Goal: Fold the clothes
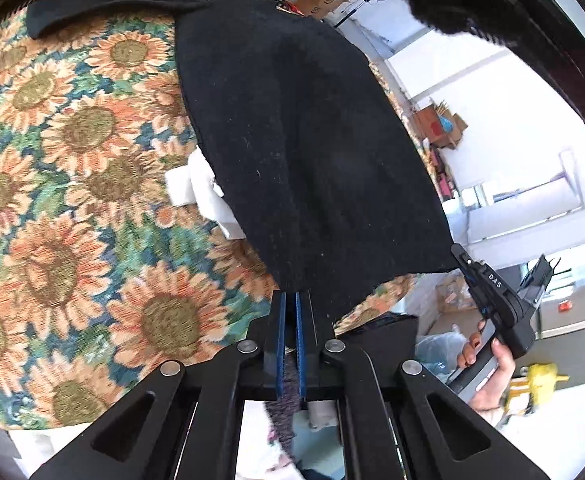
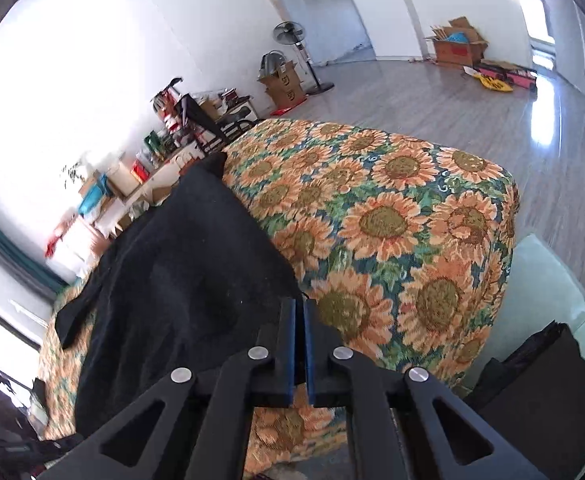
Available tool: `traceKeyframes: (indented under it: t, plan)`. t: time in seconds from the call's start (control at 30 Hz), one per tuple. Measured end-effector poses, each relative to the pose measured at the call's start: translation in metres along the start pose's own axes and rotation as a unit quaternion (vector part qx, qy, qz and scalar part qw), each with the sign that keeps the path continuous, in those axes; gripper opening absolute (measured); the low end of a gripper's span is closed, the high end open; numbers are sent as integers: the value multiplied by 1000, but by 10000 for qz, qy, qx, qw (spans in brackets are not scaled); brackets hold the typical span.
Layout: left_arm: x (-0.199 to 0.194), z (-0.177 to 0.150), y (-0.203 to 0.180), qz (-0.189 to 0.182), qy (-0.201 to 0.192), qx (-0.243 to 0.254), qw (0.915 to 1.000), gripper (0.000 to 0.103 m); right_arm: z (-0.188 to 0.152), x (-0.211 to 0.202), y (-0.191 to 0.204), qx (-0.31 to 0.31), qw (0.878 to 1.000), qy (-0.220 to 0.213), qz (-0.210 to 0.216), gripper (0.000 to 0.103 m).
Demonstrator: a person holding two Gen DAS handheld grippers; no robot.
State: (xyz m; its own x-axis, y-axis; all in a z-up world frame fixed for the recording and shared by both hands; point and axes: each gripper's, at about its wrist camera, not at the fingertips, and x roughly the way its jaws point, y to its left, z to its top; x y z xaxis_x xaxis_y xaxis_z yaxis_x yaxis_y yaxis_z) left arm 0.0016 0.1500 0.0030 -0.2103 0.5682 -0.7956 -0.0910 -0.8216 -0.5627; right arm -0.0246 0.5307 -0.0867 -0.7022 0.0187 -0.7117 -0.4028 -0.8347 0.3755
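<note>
Garment: one black garment (image 1: 292, 128) is lying over the sunflower cloth (image 1: 72, 208), its near hem lifting off the cloth between the two grippers; one sleeve (image 1: 104, 4) is trailing to the far left in the left wrist view.
Left hand-held gripper (image 1: 291, 300): its blue pads are pressing together on the garment's near edge.
Right hand-held gripper (image 2: 299, 308): it is clamping the same hem at its other corner, jaws nearly touching; a hand (image 1: 488, 368) is holding its grip at the right of the left wrist view.
Worktop edges: the sunflower cloth is draping over the far edge and the rounded right corner (image 2: 504, 200).
Open room: bare grey floor (image 2: 432, 92) is stretching beyond the far and right sides; the cloth right of the garment is lying clear.
White items: a small white bundle (image 1: 196, 188) is peeking out from under the garment's left edge; how many pieces, cannot tell.
Counts: one standing fan (image 2: 292, 40); two stacked cardboard boxes (image 2: 284, 84) beside it.
</note>
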Motion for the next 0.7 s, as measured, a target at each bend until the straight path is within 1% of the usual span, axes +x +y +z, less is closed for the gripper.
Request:
traceKeyframes:
  t: [0.03, 0.13, 0.2, 0.23, 0.3, 0.33, 0.37, 0.4, 0.43, 0.47, 0.5, 0.57, 0.6, 0.63, 0.7]
  plan:
    - [2, -2, 5, 55, 76, -24, 10000, 1, -4, 4, 2, -52, 9999, 81, -85, 4]
    - [13, -10, 25, 75, 384, -256, 9989, 0, -13, 15, 3, -17, 9992, 313, -254, 4]
    - [23, -16, 32, 156, 517, -389, 9978, 0, -16, 21, 2, -26, 9985, 327, -443, 4]
    - [26, -19, 34, 346, 543, -409, 9971, 0, -17, 24, 1, -25, 9982, 326, -502, 4]
    - [26, -15, 35, 898, 456, -387, 9942, 0, -16, 26, 0, -120, 9975, 280, -644, 6]
    - [21, -10, 36, 1042, 369, -432, 9929, 0, -14, 24, 4, -238, 9958, 183, -864, 10]
    - [16, -4, 38, 982, 300, -495, 9935, 0, -11, 22, 7, -345, 9936, 84, -1069, 16]
    - [11, 3, 39, 891, 228, -562, 9942, 0, -8, 18, 8, -327, 9931, -31, -1126, 22]
    - [6, 14, 41, 668, 141, -646, 9956, 0, -4, 14, 10, -304, 9925, -143, -1171, 42]
    - [3, 21, 42, 554, 52, -698, 9960, 0, -1, 8, 11, -226, 9934, -229, -1103, 47]
    - [-1, 31, 42, 481, -102, -762, 9959, 0, 3, 8, 13, -169, 9940, -280, -1041, 47]
    - [-3, 55, 39, 553, -407, -815, 9943, 0, 10, 9, 21, -192, 9957, -296, -854, 47]
    - [0, 65, 34, 596, -439, -732, 9946, 0, 13, 11, 27, -271, 9966, -259, -733, 47]
    - [5, 78, 26, 593, -435, -561, 9957, 0, 17, 21, 39, -458, 9969, -125, -622, 47]
    - [17, 100, 12, 581, -483, -244, 9968, 0, 22, 43, 60, -801, 9947, 118, -638, 47]
